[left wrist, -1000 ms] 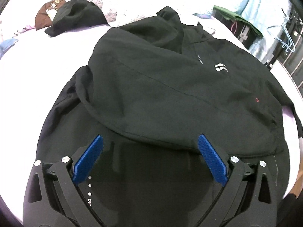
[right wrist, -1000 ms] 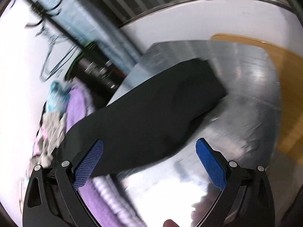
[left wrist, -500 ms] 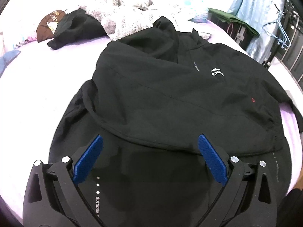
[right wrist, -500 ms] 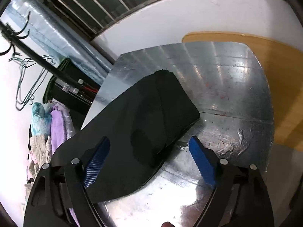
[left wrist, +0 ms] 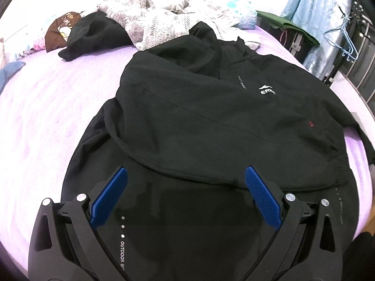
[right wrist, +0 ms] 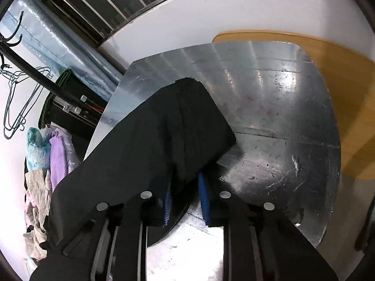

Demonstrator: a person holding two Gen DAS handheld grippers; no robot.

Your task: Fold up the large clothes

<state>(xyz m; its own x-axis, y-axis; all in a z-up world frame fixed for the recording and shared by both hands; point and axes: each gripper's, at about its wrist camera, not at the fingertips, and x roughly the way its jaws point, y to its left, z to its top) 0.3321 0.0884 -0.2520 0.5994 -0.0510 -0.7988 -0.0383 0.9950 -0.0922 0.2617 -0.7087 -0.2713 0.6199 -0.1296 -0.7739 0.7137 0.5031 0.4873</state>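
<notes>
A large black jacket (left wrist: 211, 121) with a white chest logo lies spread on the purple bed (left wrist: 46, 117), one sleeve folded across its front. My left gripper (left wrist: 186, 182) is open and empty, hovering over the jacket's lower part. In the right wrist view the jacket's other sleeve (right wrist: 164, 135) hangs off the bed edge over a metal floor plate (right wrist: 269, 117). My right gripper (right wrist: 185, 185) is shut on this sleeve near its cuff end.
A pile of mixed clothes (left wrist: 164, 16) and a black garment (left wrist: 93, 35) lie at the bed's far side. Hangers (left wrist: 346, 37) hang at the right. A wooden floor (right wrist: 339, 82) and a white wall (right wrist: 211, 16) lie beyond the metal plate.
My right gripper has moved down onto the hanging sleeve and closed on it. My left gripper has drawn back a little and stays open.
</notes>
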